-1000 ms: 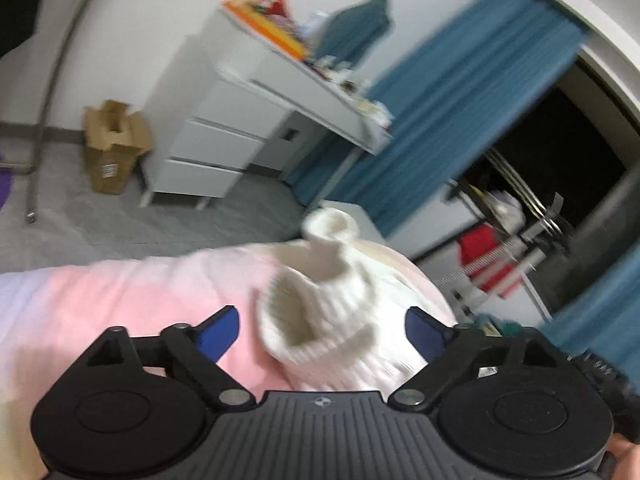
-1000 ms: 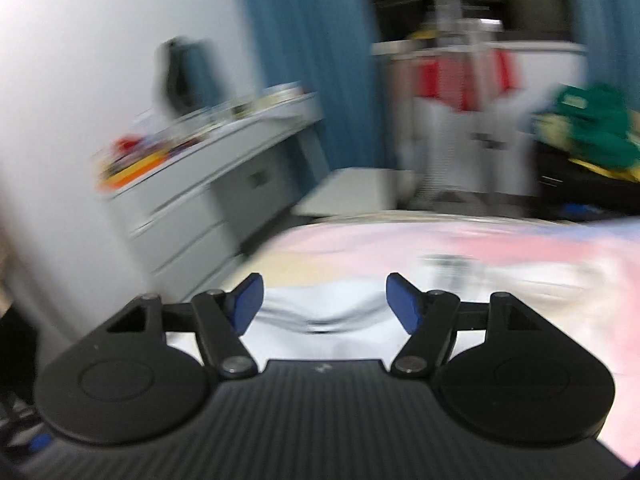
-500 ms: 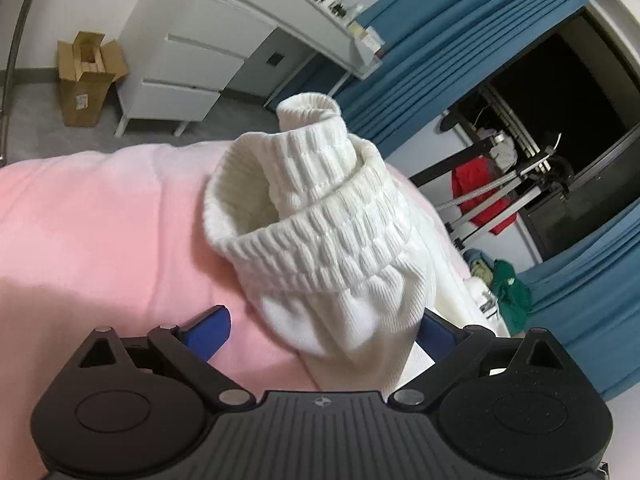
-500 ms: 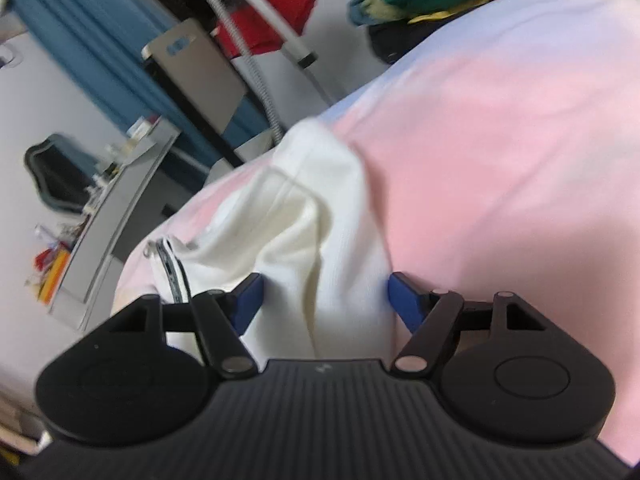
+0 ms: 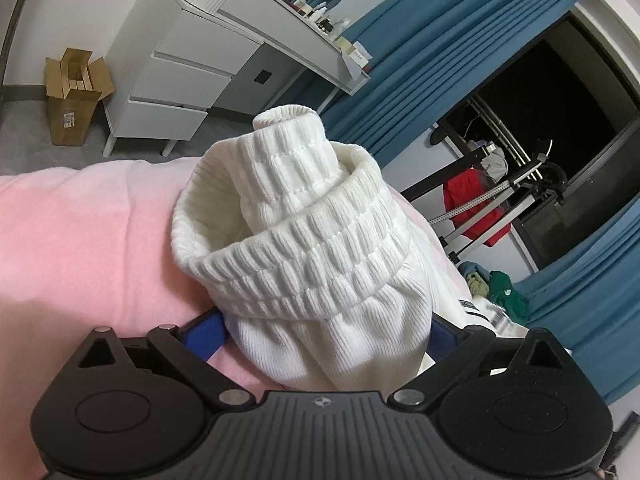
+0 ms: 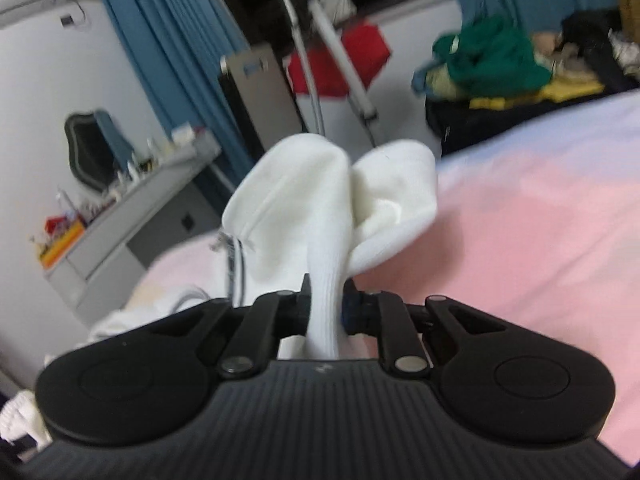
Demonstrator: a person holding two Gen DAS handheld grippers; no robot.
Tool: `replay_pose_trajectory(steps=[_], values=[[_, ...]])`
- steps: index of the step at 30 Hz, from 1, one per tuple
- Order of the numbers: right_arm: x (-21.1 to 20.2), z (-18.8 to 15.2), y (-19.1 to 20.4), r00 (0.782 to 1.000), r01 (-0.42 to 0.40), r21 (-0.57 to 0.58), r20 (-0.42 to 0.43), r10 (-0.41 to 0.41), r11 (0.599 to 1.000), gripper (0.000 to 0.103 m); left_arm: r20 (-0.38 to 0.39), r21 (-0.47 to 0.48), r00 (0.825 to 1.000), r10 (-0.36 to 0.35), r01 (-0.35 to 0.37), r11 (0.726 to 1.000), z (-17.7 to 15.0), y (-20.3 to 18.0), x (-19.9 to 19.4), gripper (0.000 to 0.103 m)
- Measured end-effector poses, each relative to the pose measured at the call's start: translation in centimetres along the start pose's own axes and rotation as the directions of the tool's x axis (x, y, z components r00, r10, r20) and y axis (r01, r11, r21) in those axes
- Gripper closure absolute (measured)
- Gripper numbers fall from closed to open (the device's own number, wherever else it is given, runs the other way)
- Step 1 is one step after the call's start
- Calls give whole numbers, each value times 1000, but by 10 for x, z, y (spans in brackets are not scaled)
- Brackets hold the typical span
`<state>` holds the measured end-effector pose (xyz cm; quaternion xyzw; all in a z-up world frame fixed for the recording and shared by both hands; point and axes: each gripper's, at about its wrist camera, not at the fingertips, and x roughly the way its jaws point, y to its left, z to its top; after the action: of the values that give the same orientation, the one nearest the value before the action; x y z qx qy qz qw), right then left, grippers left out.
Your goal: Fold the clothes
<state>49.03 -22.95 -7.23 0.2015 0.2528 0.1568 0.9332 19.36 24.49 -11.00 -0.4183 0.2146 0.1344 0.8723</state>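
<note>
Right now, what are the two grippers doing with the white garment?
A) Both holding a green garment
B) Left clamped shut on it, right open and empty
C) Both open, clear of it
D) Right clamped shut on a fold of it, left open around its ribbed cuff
D: the right gripper has its jaws pinched tight on a strip of the white garment, while the left gripper has its blue fingers spread wide on either side of the ribbed cuff.

Lighting: even, soft indoor light; shadows faint. Left wrist view sharp; right wrist view motion-blurred throughout. Both showed strong fisheye bending at edges, corners dark.
</note>
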Motion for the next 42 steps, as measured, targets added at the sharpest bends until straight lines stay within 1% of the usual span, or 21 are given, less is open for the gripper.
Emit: replay_pose_trajectory(steps=[3,5,9,12,14,16,18,20,21,22,25,27,28,30,31,32,33,36,38,41,42], values=[[-39,13,-6,995,40,16,88,-42,999,89,-7,-16,1000,-11,11,1000,4,3,3,5],[-65,21,-17,986,83,32,142,-87,996,89,-13,-23,1000,-14,13,1000,9,6,5,5],[-115,28,-56,955,155,129,236,-182,979,89,-24,-26,1000,-11,10,1000,15,7,13,5],[-152,20,-96,920,197,229,293,-260,953,89,-23,-21,1000,-3,2,1000,18,11,18,5],[-173,4,-124,895,211,323,316,-316,922,89,-21,-6,1000,4,-5,1000,19,10,20,5],[-185,-19,-155,871,226,411,320,-372,883,89,-23,-11,1000,4,-4,1000,22,11,22,5],[-195,-44,-183,852,227,504,312,-421,833,89,-21,-28,1000,1,-1,1000,25,13,22,5],[-201,-57,-206,840,239,570,284,-462,786,89,-14,-46,1000,-7,6,999,28,14,24,6],[-203,-60,-214,836,232,592,284,-470,771,89,-14,-52,1000,-14,14,999,30,16,24,8],[-204,-59,-218,830,230,601,289,-477,765,89,-14,-58,1000,-23,22,998,33,18,24,9],[-206,-55,-227,808,228,606,318,-495,762,89,-25,-107,999,-37,34,994,44,26,29,16],[-204,-55,-233,805,233,612,315,-503,756,89,-40,-138,998,-41,35,990,52,31,34,27],[-202,-56,-236,804,239,616,308,-509,751,89,-45,-146,998,-48,41,988,55,34,36,31],[-216,-70,-242,802,240,631,299,-517,737,89,-51,-161,997,-63,54,985,61,38,38,48],[-220,-73,-241,800,238,638,299,-520,732,89,-54,-171,996,-73,62,983,64,41,38,52],[-225,-73,-238,796,236,641,304,-523,731,89,-56,-180,995,-82,71,981,67,43,39,60],[-229,-73,-236,791,233,642,311,-527,730,89,-58,-190,994,-91,79,979,70,46,40,65],[-243,-71,-231,775,221,653,334,-537,725,89,-64,-232,991,-116,99,968,80,52,40,73],[-255,-73,-227,759,222,660,344,-552,718,89,-75,-261,988,-133,109,959,85,56,38,76],[-272,-77,-222,732,243,673,346,-587,699,89,-107,-282,984,-141,106,954,91,60,36,78],[-276,-79,-221,725,264,669,337,-600,695,89,-122,-282,983,-135,96,955,92,62,36,78]])
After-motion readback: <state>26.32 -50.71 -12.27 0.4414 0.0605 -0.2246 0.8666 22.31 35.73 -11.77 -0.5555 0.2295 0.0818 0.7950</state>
